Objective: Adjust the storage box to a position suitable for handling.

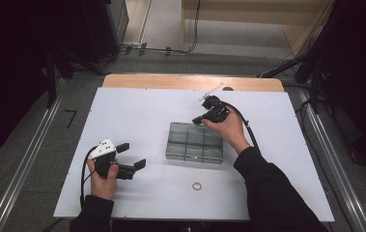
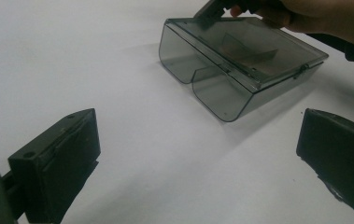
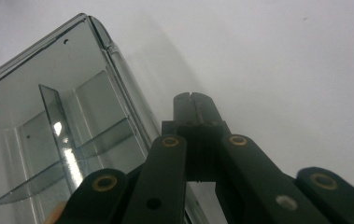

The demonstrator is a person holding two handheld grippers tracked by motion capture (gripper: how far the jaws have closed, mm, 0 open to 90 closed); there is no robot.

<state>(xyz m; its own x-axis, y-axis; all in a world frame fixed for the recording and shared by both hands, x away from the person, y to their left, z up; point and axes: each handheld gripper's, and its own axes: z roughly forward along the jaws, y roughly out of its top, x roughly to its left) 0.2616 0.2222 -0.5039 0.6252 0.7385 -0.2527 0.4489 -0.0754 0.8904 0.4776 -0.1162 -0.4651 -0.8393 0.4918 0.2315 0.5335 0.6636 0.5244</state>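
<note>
Right gripper (image 1: 204, 116) jaws pressed together, nothing between, tips at far edge of smoky plastic box (image 1: 195, 141) mid-table, prob. working lid. Left gripper (image 1: 127, 154) spread wide, empty, near box. Best to steady box w/ left. Latch hard to make out; small ring (image 1: 197, 185) unclear.

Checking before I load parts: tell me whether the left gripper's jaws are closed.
No: the left gripper holds its jaws wide apart over the bare table.
</note>
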